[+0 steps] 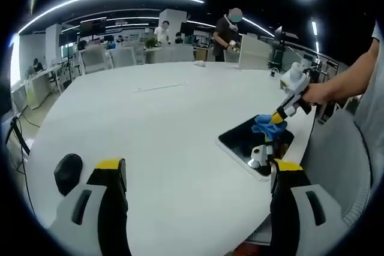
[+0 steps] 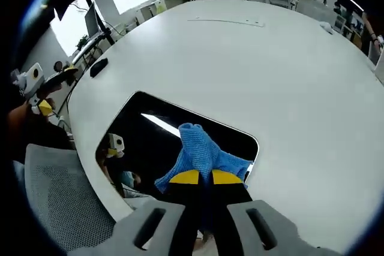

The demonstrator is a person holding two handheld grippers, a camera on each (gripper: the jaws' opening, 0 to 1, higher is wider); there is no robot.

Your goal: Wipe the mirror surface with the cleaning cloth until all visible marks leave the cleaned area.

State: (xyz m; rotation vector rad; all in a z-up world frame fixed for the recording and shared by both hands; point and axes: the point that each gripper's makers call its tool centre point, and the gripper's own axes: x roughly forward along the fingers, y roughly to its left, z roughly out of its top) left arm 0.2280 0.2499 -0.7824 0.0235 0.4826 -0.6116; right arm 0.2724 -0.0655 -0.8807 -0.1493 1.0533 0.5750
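The mirror (image 1: 240, 136), a dark rectangle with a pale frame, lies flat near the edge of the white table (image 1: 168, 118). A crumpled blue cleaning cloth (image 1: 263, 123) rests on its glass. My right gripper (image 1: 278, 117) reaches in from the right, held by a hand, and presses the cloth down. In the right gripper view its yellow-tipped jaws (image 2: 206, 177) are shut on the cloth (image 2: 197, 145) over the mirror (image 2: 144, 129). My left gripper (image 1: 199, 169) hovers wide open above the table, short of the mirror, with nothing between its fingers. It also shows at the far left as the left gripper (image 2: 56, 88).
A black mouse-like object (image 1: 68, 172) lies on the table left of my left jaw, also seen as the black object (image 2: 98, 67). A grey mesh chair (image 2: 54, 202) stands at the table's edge beside the mirror. Desks, chairs and people are far behind.
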